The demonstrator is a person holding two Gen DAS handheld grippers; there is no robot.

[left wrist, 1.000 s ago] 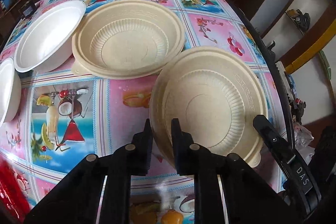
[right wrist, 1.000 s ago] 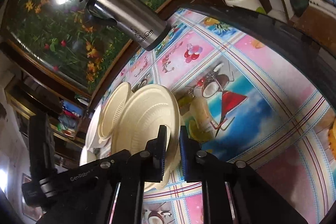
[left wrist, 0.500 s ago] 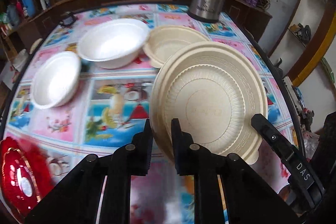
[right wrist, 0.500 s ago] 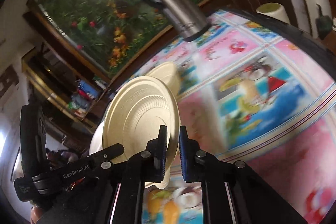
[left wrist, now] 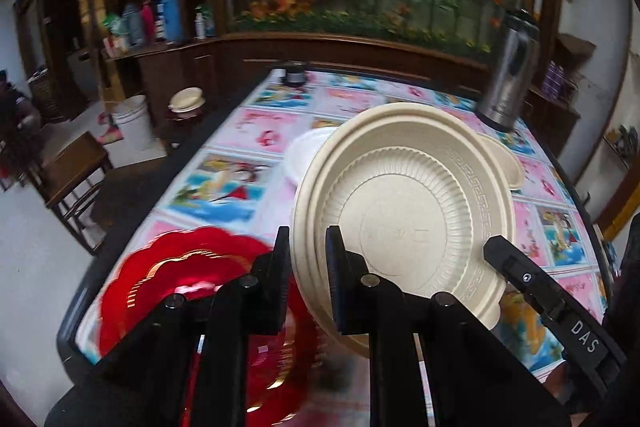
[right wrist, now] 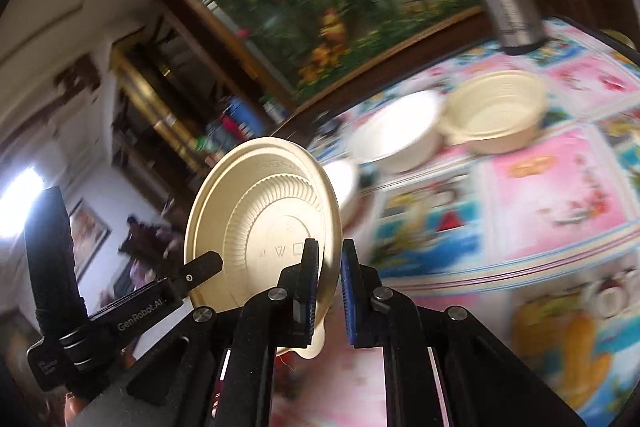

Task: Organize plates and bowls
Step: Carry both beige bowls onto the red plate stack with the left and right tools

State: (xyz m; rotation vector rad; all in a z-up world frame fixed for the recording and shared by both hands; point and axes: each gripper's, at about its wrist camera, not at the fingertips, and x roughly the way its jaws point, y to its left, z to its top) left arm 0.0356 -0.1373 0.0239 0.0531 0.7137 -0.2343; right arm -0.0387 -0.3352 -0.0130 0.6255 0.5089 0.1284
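A beige ribbed plate (left wrist: 400, 219) hangs tilted on edge above the table, held by both grippers on opposite sides of its rim. My left gripper (left wrist: 306, 247) is shut on the near rim, and my right gripper (right wrist: 330, 259) is shut on the other side of the same plate (right wrist: 260, 219). A red gold-trimmed plate (left wrist: 180, 287) lies under the left gripper at the table's near corner. Farther back stand a beige bowl (right wrist: 496, 111), a white bowl (right wrist: 396, 131) and a smaller white bowl (right wrist: 344, 183) partly hidden by the plate.
A steel thermos (left wrist: 508, 71) stands at the far right of the table. The tablecloth (left wrist: 224, 183) has colourful picture squares, and its dark left edge drops off to the floor. A wooden chair (left wrist: 76, 167) and a white bucket (left wrist: 132, 123) stand beyond it.
Both grippers carried the beige plate up and leftwards across the table, away from the beige bowl. The red plate has come into view beneath the left gripper, and both grips stayed shut.
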